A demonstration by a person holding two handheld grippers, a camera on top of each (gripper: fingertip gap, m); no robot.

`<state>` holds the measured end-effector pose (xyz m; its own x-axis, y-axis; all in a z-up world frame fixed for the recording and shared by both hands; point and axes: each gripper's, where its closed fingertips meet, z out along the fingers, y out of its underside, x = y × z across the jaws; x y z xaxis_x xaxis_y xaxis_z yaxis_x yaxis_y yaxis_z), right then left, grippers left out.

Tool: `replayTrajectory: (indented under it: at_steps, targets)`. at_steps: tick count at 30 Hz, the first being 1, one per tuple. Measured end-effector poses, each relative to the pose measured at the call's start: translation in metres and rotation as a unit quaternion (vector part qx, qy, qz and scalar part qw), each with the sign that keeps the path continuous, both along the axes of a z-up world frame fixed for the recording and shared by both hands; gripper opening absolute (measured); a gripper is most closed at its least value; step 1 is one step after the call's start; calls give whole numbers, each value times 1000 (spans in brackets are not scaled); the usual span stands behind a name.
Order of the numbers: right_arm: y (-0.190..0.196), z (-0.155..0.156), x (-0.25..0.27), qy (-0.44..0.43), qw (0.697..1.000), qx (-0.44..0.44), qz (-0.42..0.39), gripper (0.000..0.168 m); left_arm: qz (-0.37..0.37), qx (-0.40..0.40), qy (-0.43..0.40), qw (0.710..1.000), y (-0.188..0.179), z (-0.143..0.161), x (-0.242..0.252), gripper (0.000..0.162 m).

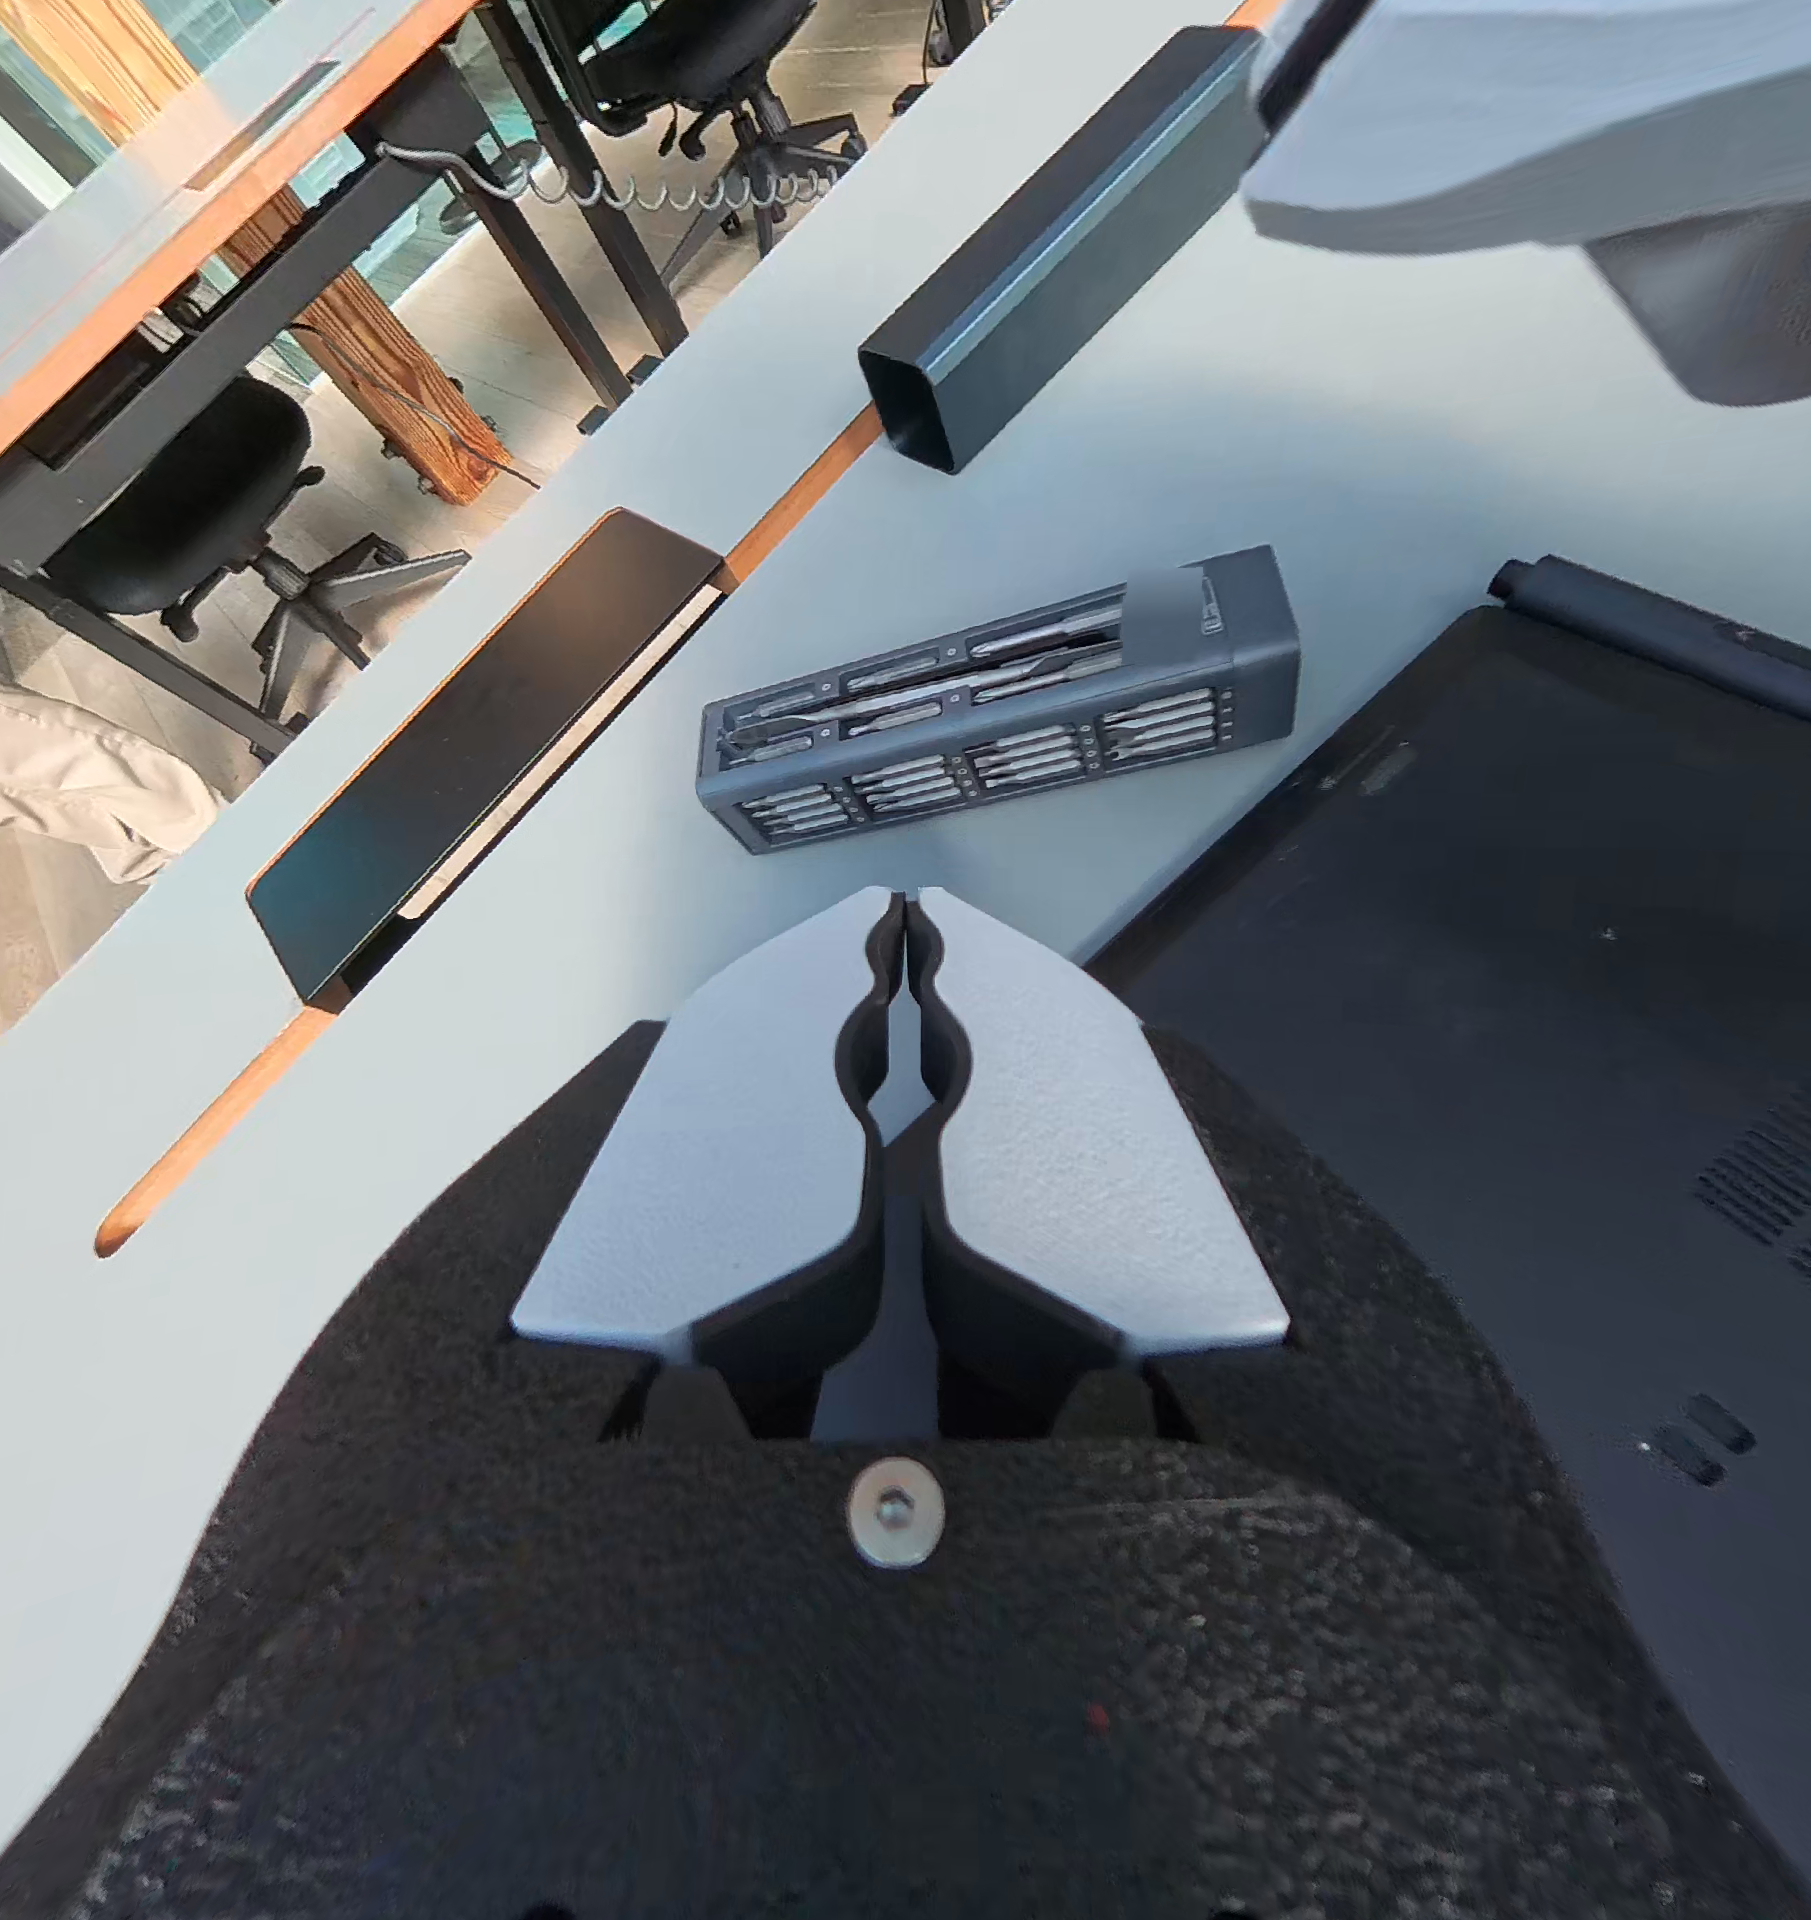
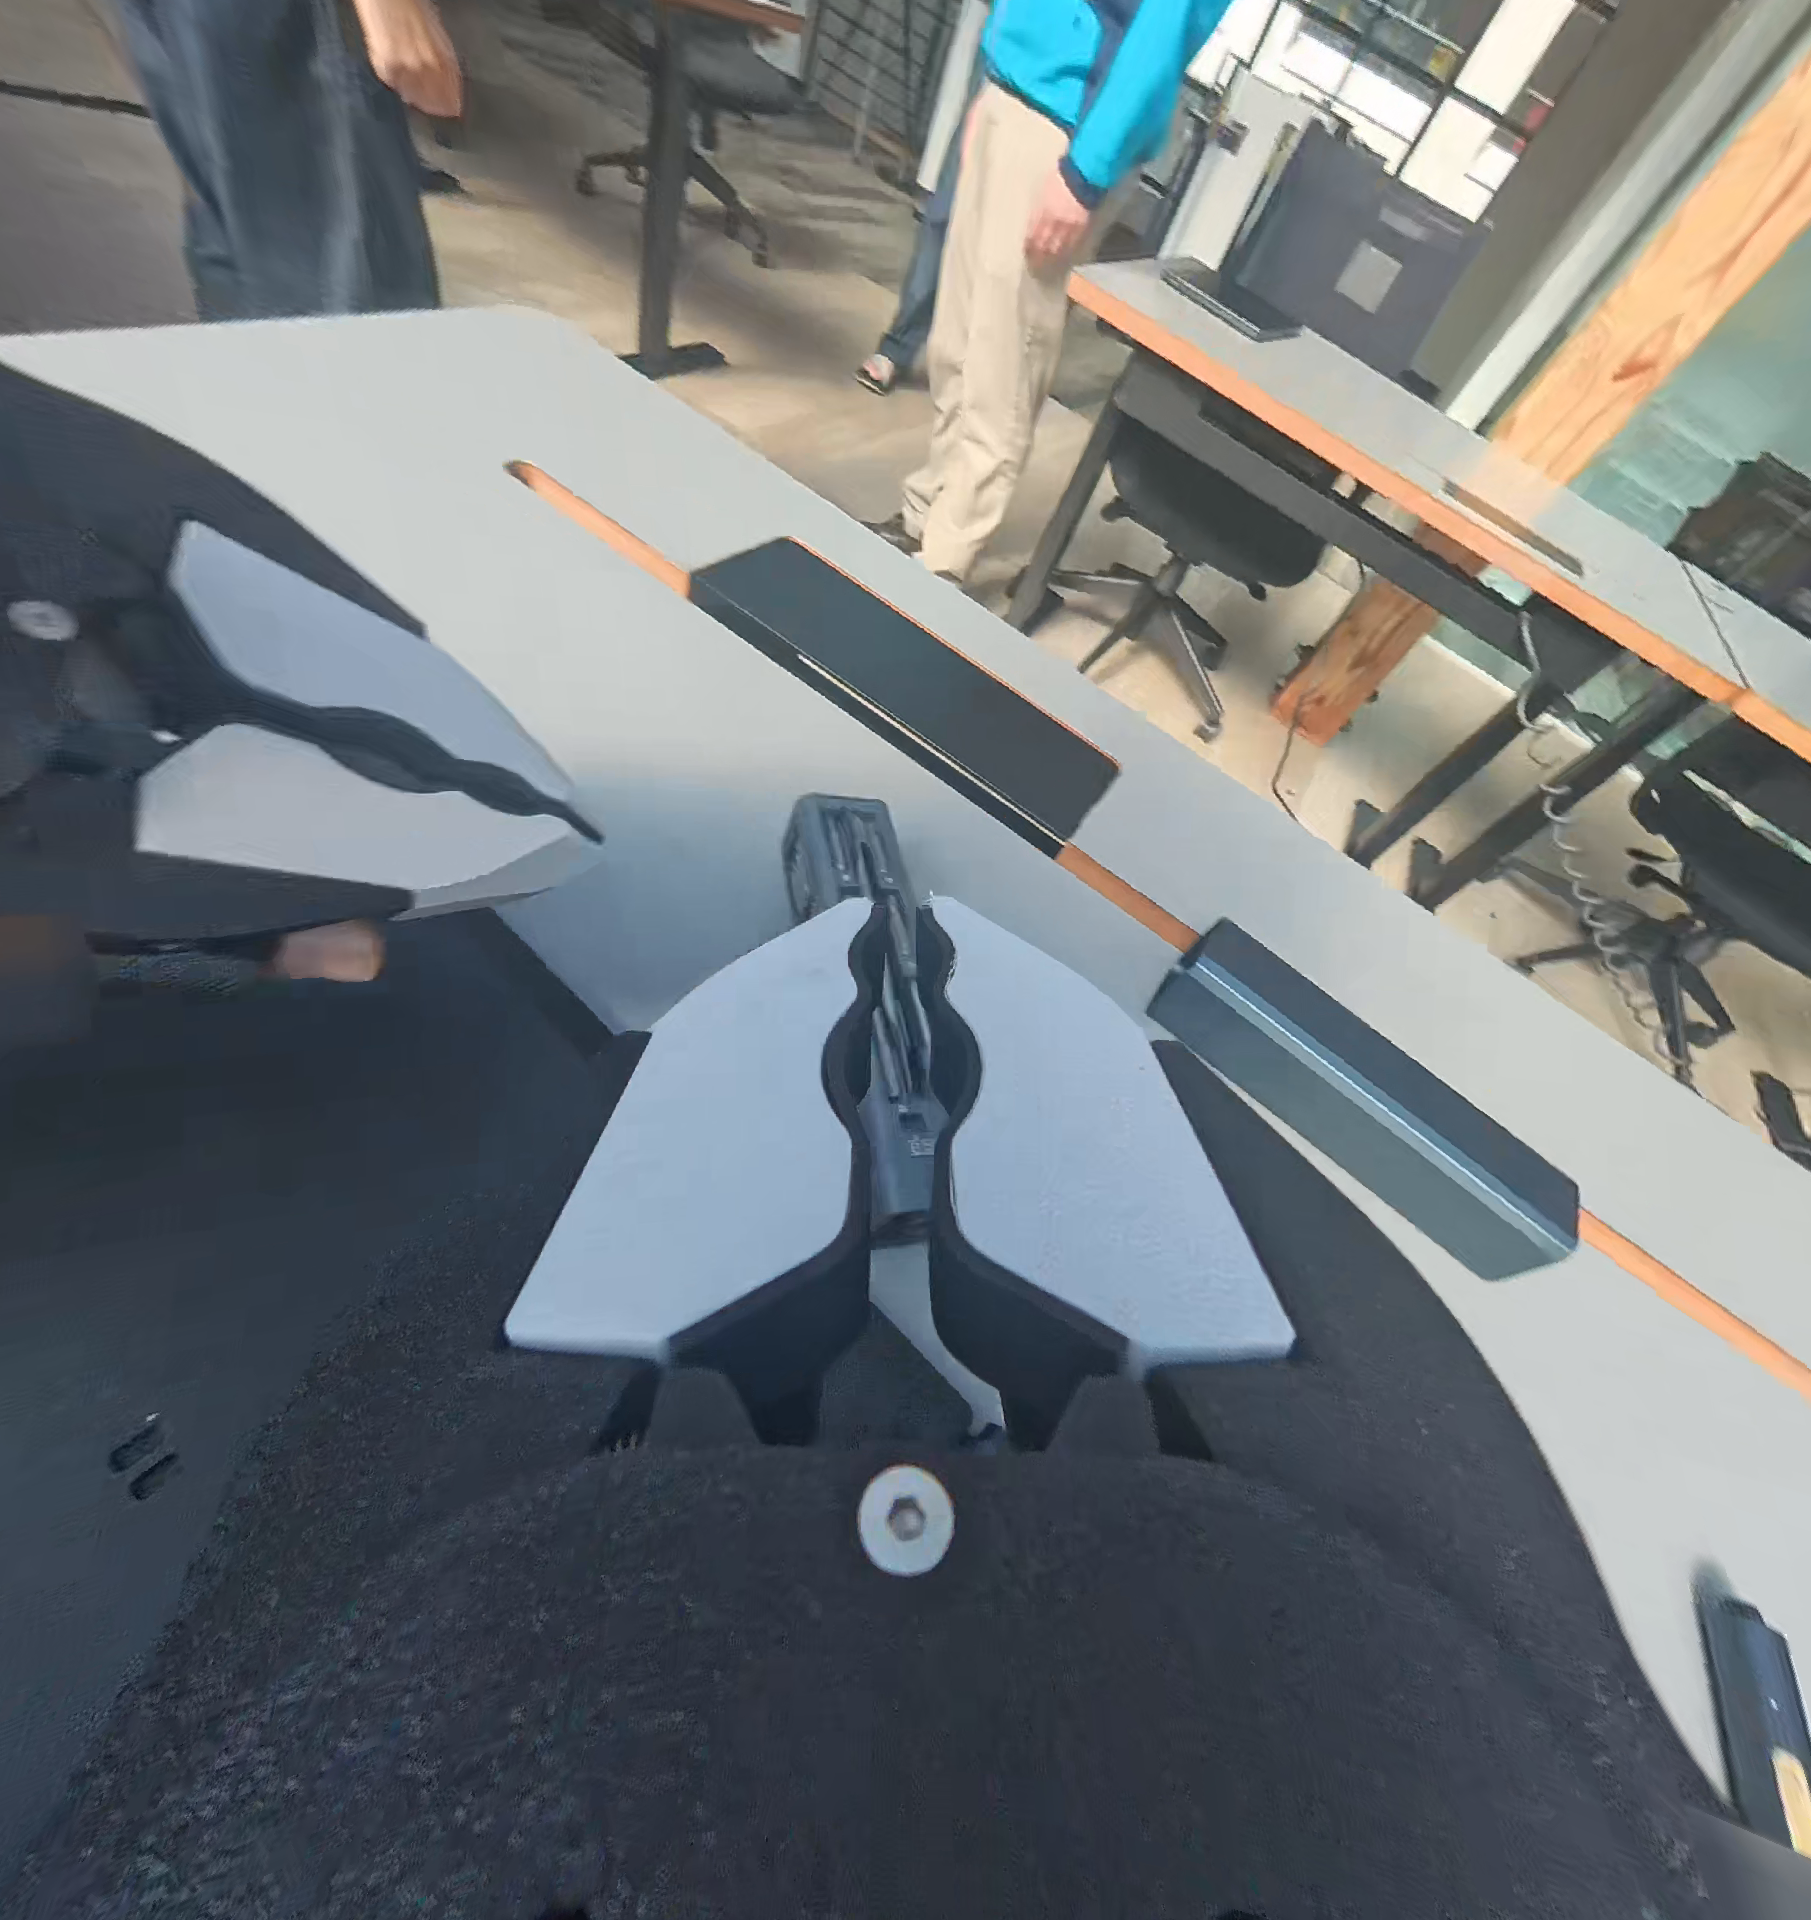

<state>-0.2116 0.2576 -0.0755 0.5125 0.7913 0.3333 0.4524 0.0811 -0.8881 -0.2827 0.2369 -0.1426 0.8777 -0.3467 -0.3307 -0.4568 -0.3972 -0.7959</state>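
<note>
My left gripper point(image 1: 906, 899) is shut and empty, just above the pale grey table point(image 1: 257, 1351). Its tips are close to a grey tray of screwdriver bits point(image 1: 994, 717), which lies flat on the table beside an upturned black laptop point(image 1: 1503, 1039). My right gripper point(image 2: 901, 906) is shut and holds nothing. It hovers over the tray point(image 2: 839, 842), which shows through the wavy gap between its jaws. The right gripper's pale fingers point(image 1: 1503, 156) show blurred at the top right of the left wrist view. The left gripper point(image 2: 579, 831) shows at the left of the right wrist view.
A dark grey hollow sleeve point(image 1: 1057, 239) point(image 2: 1368, 1101) lies beyond the tray, along the table's cable slot. A black flap point(image 1: 485, 748) point(image 2: 901, 675) covers part of the slot. A thin black object point(image 2: 1763, 1714) lies near the table's right edge. Two people point(image 2: 994, 312) stand beyond the table, among desks and chairs. About 10 cm separates my left fingertips from my right. My left tips are about 45 cm from the thin black object point(image 2: 1763, 1714), my right tips only 40 cm.
</note>
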Motion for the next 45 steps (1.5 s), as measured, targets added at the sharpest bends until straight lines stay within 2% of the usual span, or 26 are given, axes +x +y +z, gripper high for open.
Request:
replayTrajectory:
  at_steps: [1,3,7,12,16,22,27,37,45]
  targets:
    - [-19,4,-9,5,998,5,57,3,16,2,5,1000,3,0,-9,2]
    - [-54,14,-20,1,989,42,141,0,52,5,18,998,10,0,-30,16]
    - [-128,12,-45,-49,949,93,296,0,117,-7,14,993,20,-3,-67,34]
    - [-183,7,-85,-106,906,126,389,0,147,-32,-20,988,28,-11,-89,37]
    - [-204,17,-112,-113,888,152,418,0,159,-37,-15,986,29,-11,-100,32]
    - [-207,32,-130,-103,892,164,410,0,182,-32,5,983,30,-11,-110,33]
    - [-197,27,-129,-128,899,167,384,0,181,-23,9,983,33,-10,-108,34]
    - [-198,21,-126,-134,898,154,391,0,177,-7,12,984,35,-7,-107,35]
    - [-208,22,-122,-125,884,223,392,0,150,51,15,987,34,11,-102,19]
